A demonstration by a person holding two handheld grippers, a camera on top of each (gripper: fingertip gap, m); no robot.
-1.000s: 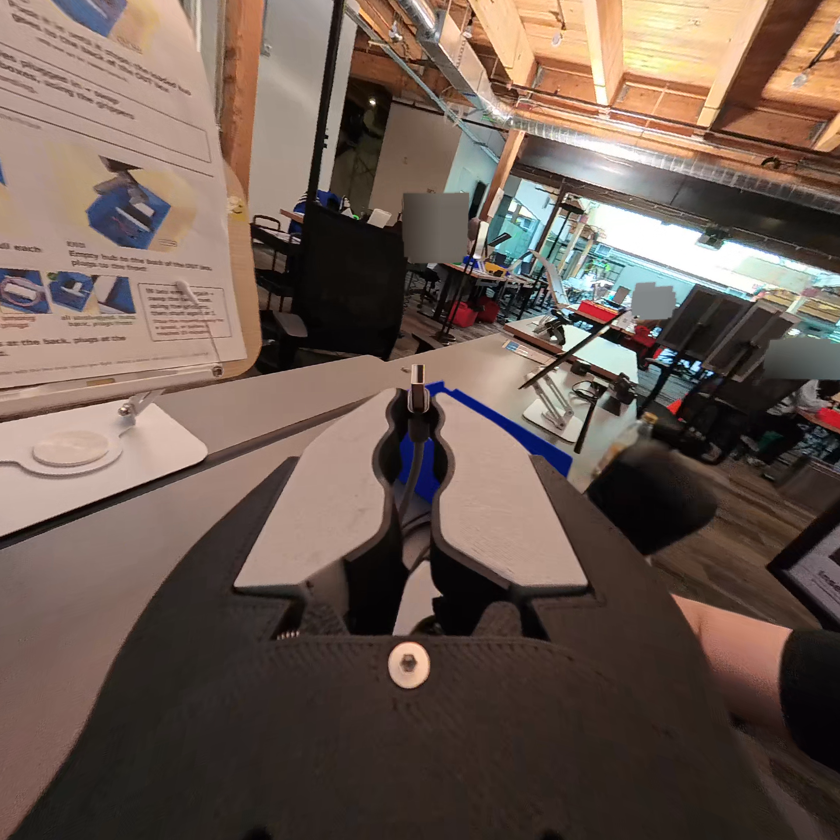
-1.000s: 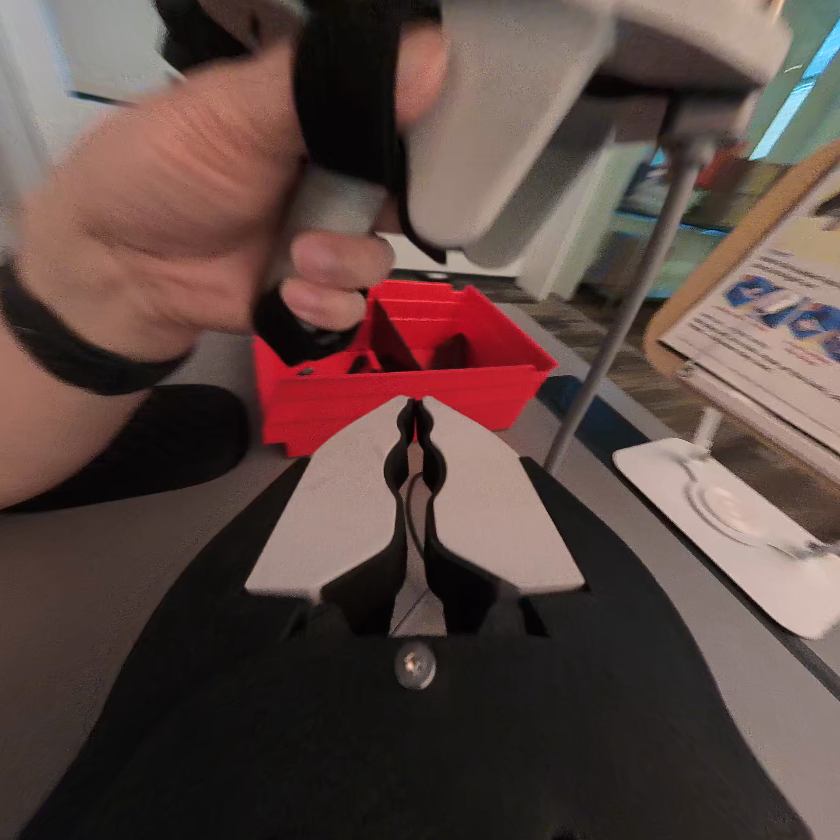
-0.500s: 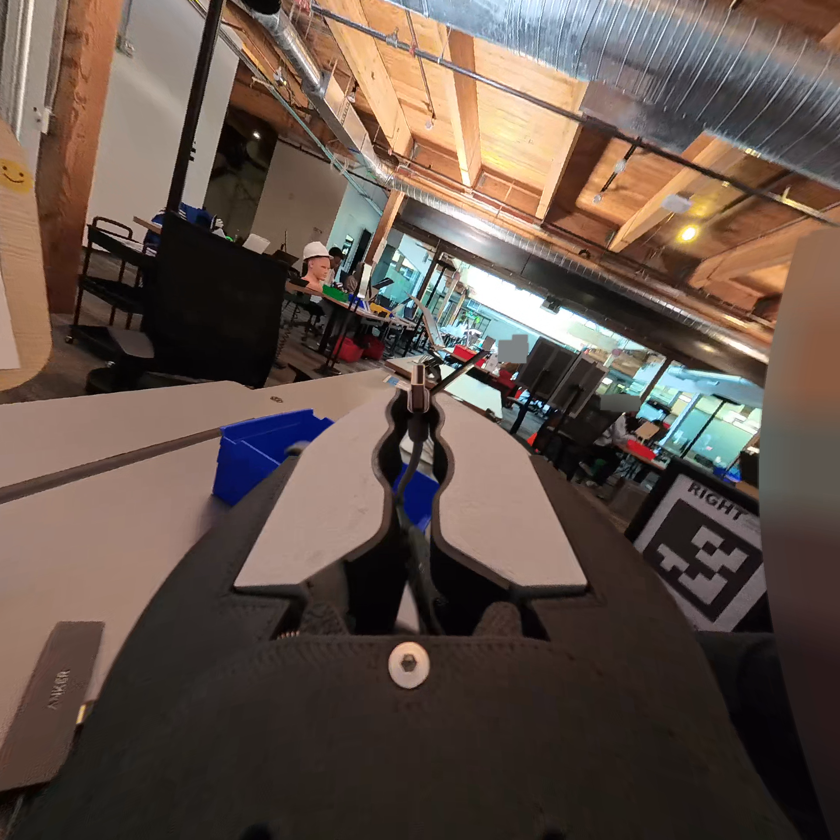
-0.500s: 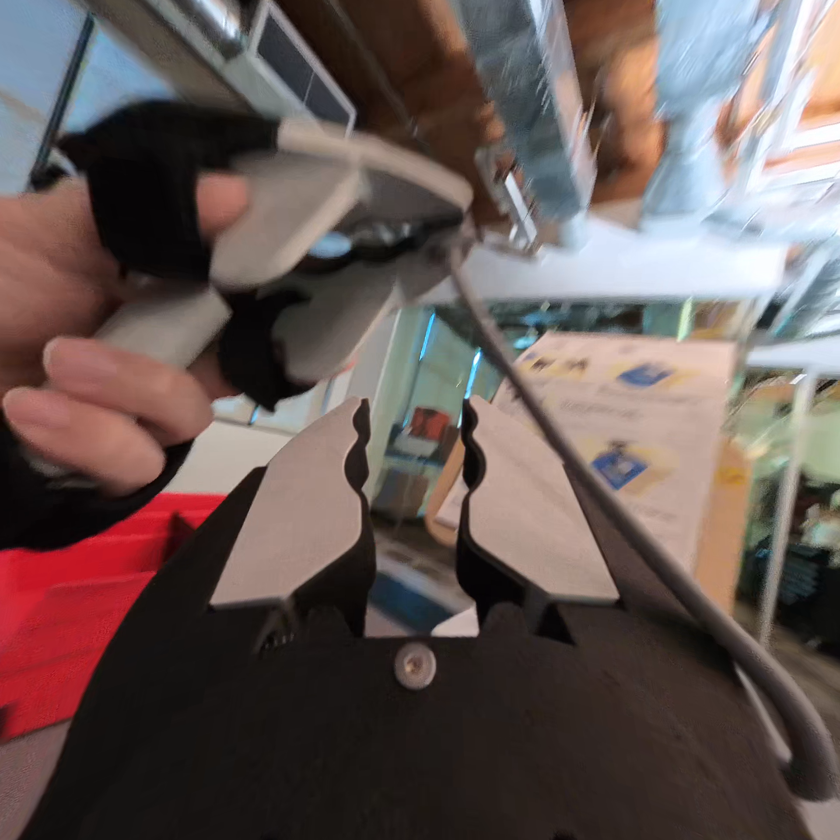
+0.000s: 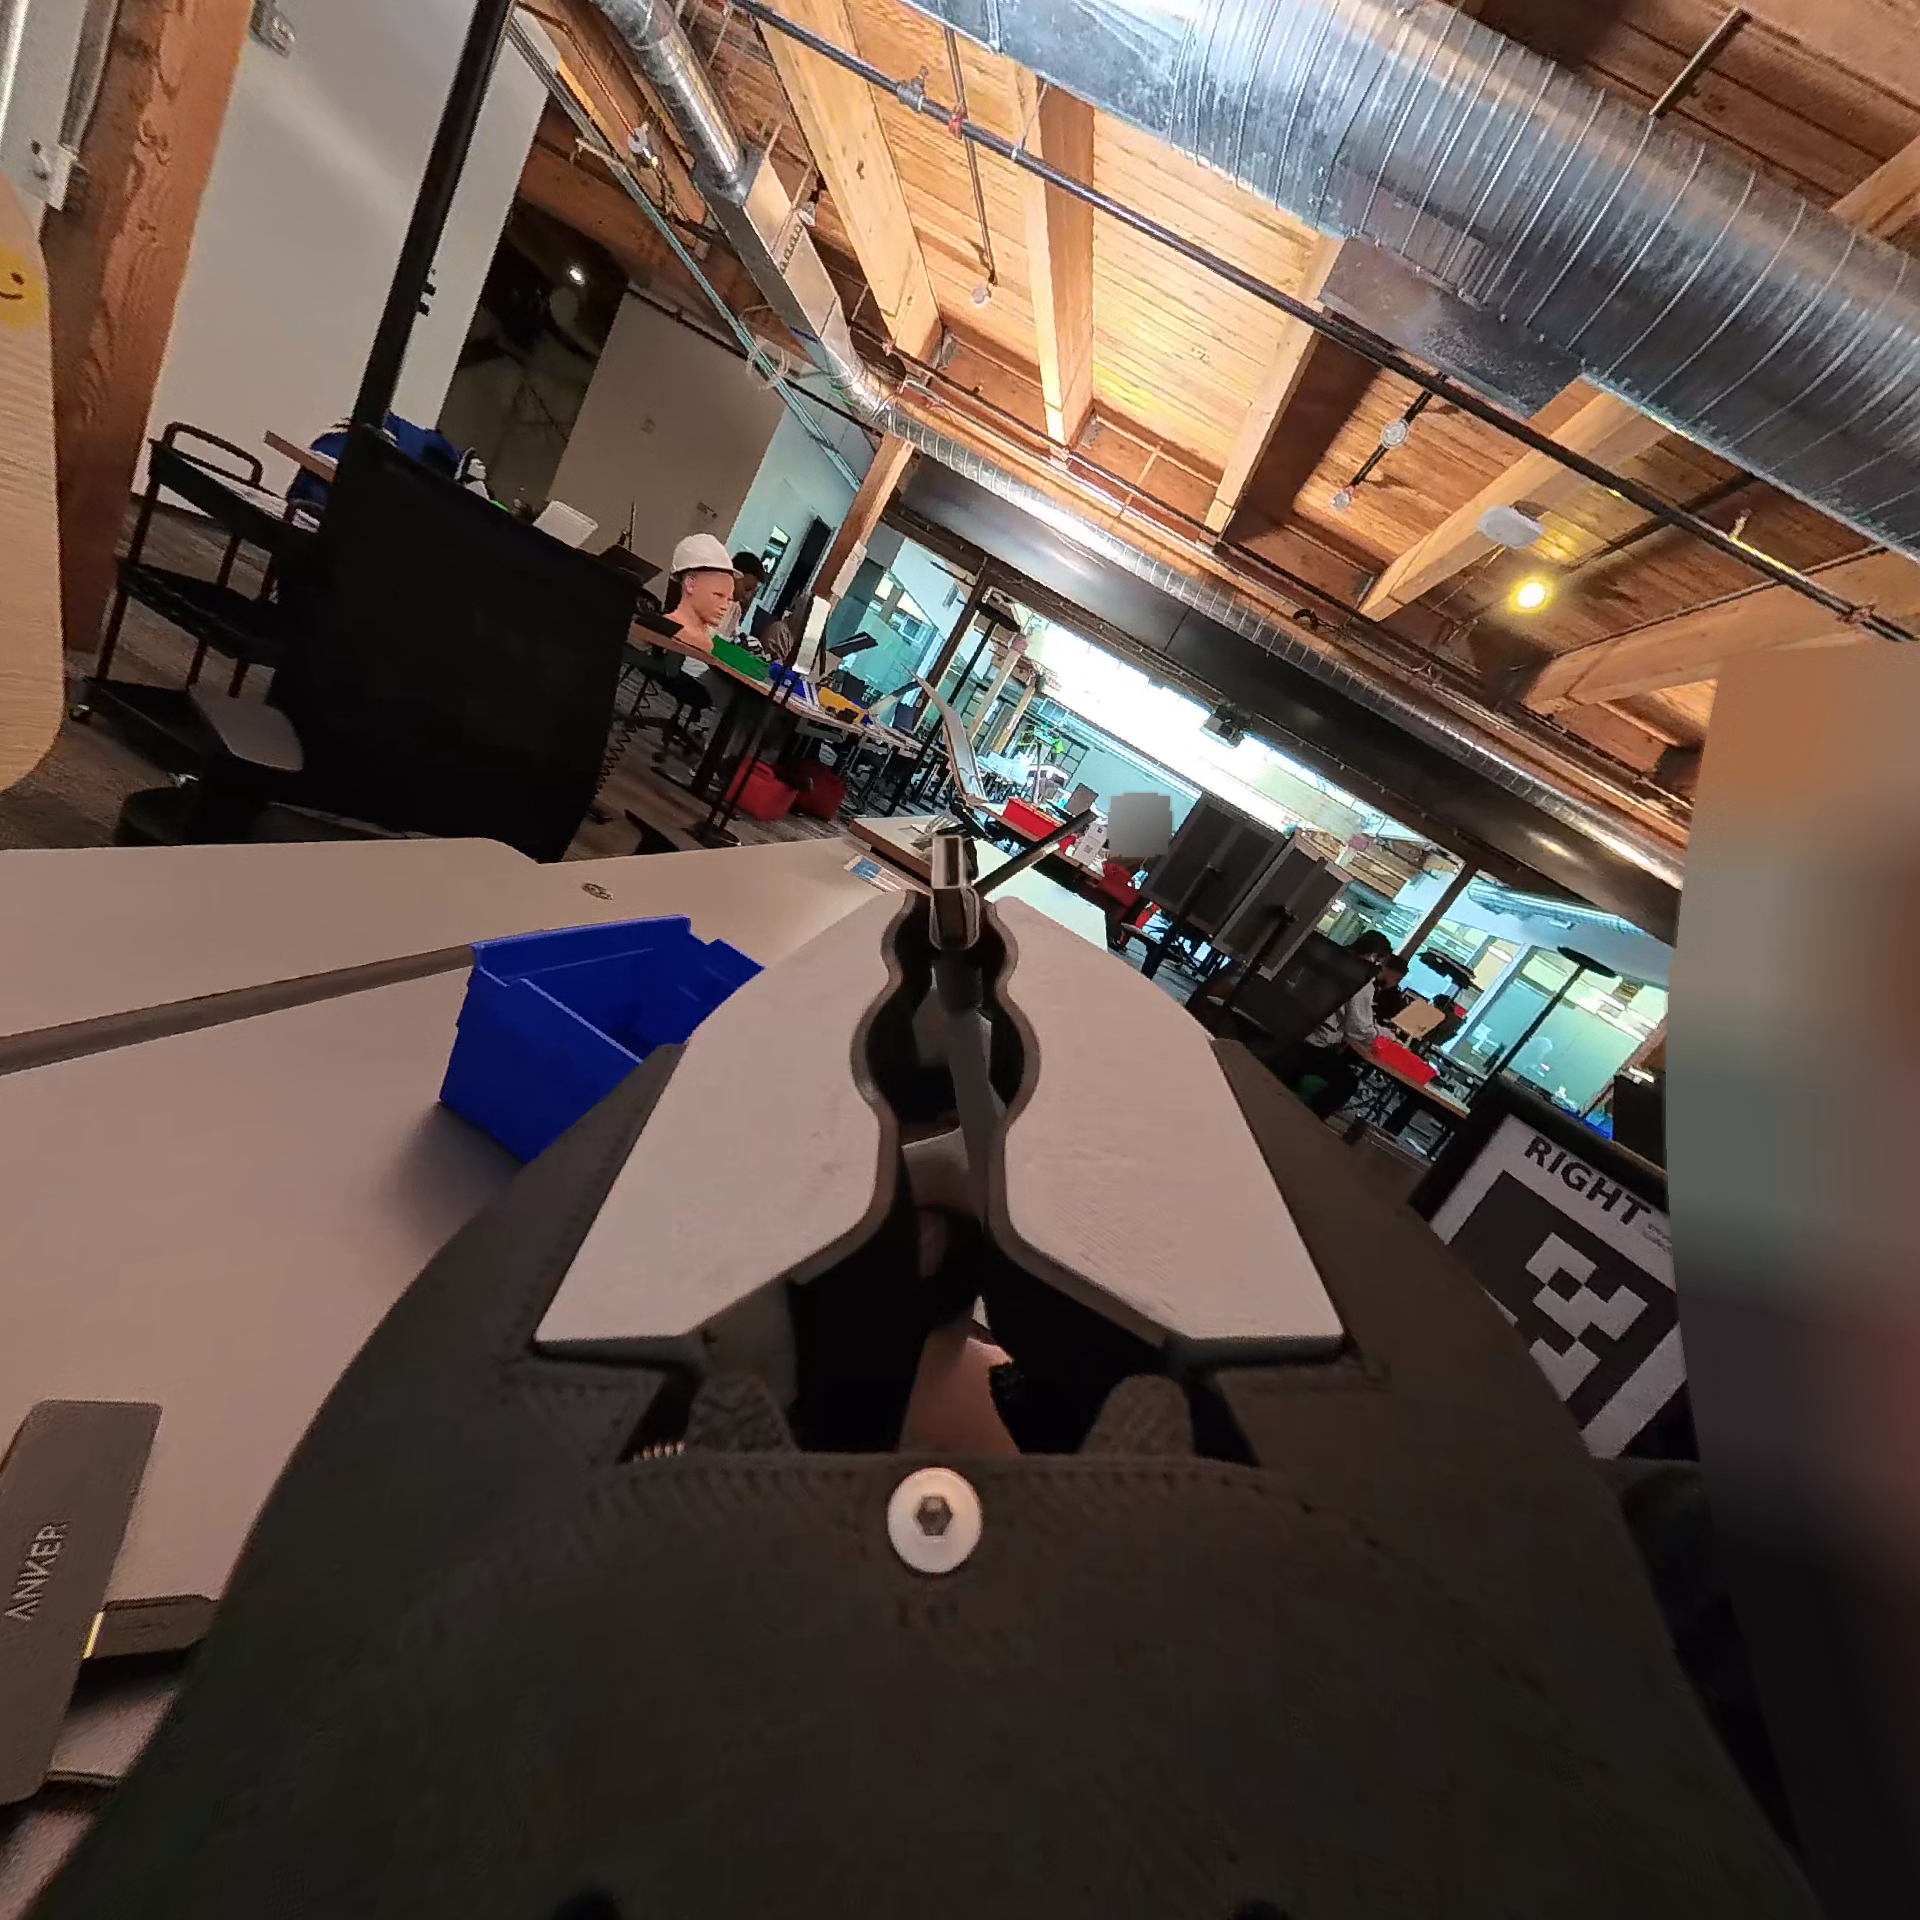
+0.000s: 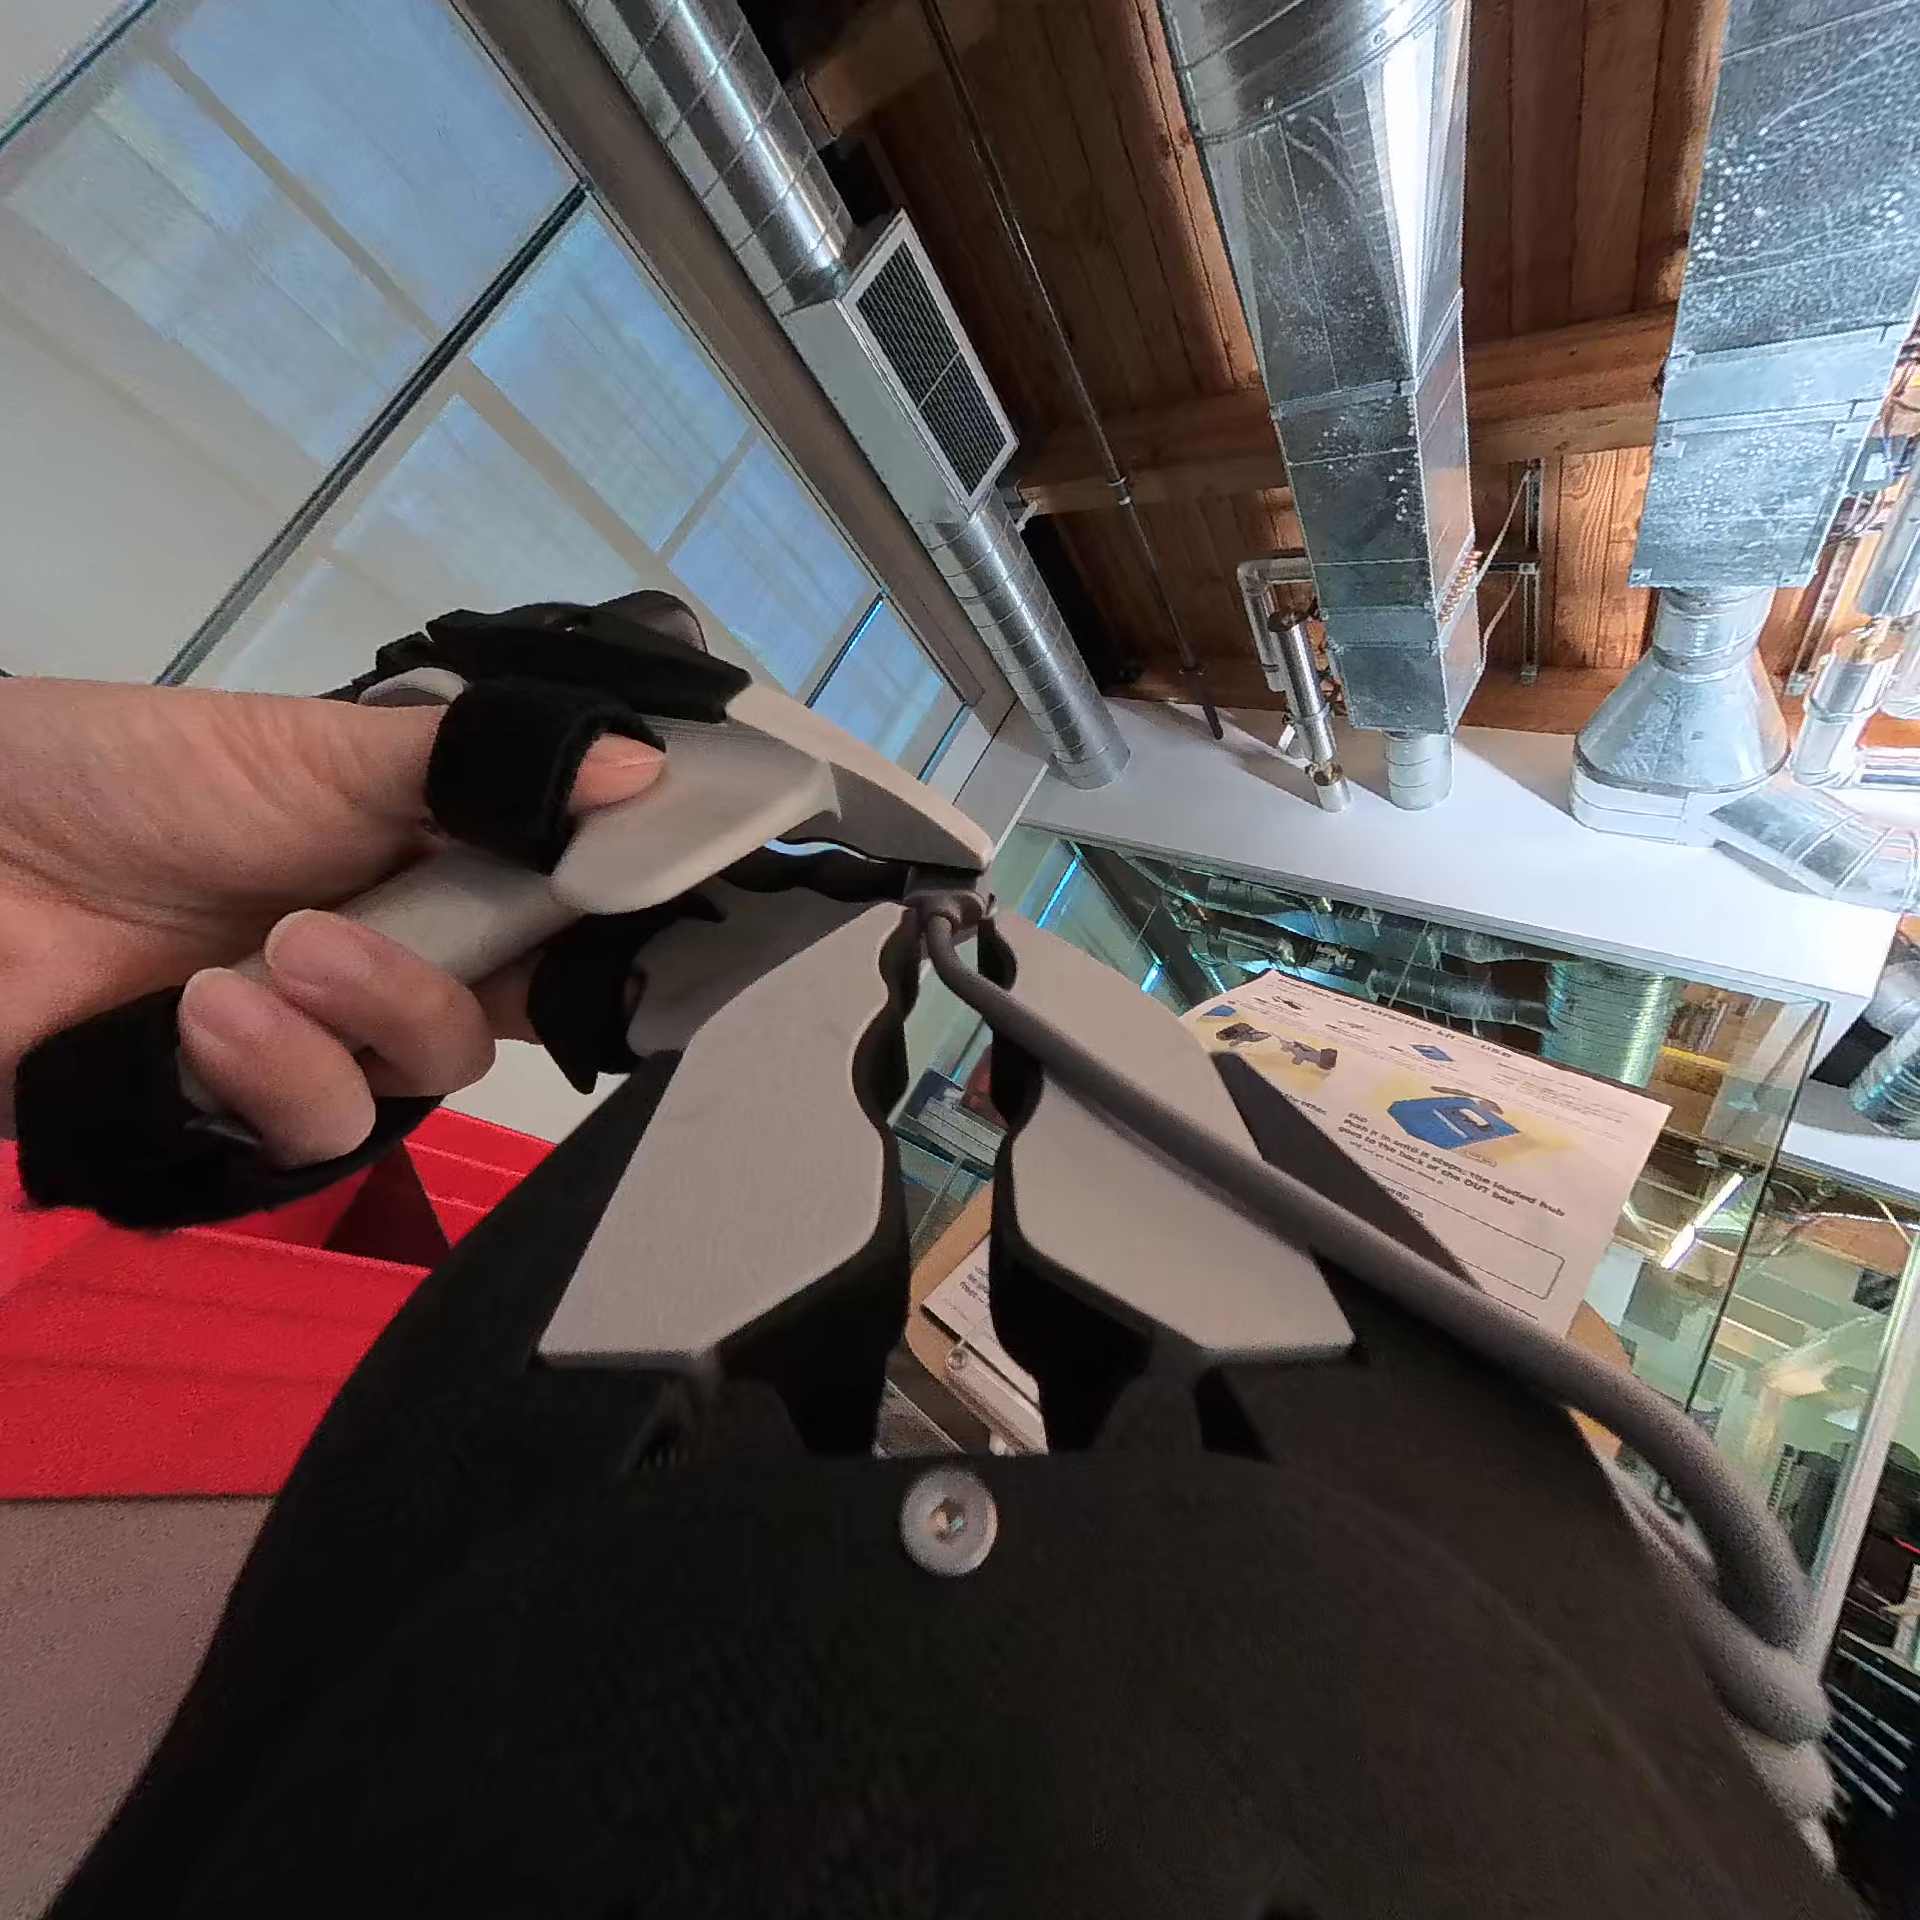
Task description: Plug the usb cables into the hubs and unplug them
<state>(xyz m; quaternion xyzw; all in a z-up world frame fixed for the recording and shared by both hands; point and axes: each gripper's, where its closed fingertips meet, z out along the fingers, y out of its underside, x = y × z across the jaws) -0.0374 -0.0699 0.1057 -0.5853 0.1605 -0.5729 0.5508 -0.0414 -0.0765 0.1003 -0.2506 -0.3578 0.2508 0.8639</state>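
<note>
My left gripper is shut on a USB cable's plug, whose metal tip sticks out past the fingertips, held above the grey table. The grey cable runs back between the fingers. In the right wrist view a hand holds the left gripper just ahead of my right gripper, which is open with a narrow gap. The cable leaves the left gripper's tip, passes between my right fingertips and drapes over the right finger. A dark grey hub lies at the lower left.
A blue bin stands on the table ahead left. A red bin is at the lower left of the right wrist view. An instruction sheet on a board stands beyond. A thin rod crosses the table. Only a small space, under 4 cm, lies between the two pairs of fingers. The dark grey hub is about 30 cm from both grippers' fingertips.
The right gripper went from shut to open, then narrowed its gap, and tilted up toward the left gripper's tip. The left gripper swung right from the instruction board toward the blue bin, still holding the plug.
</note>
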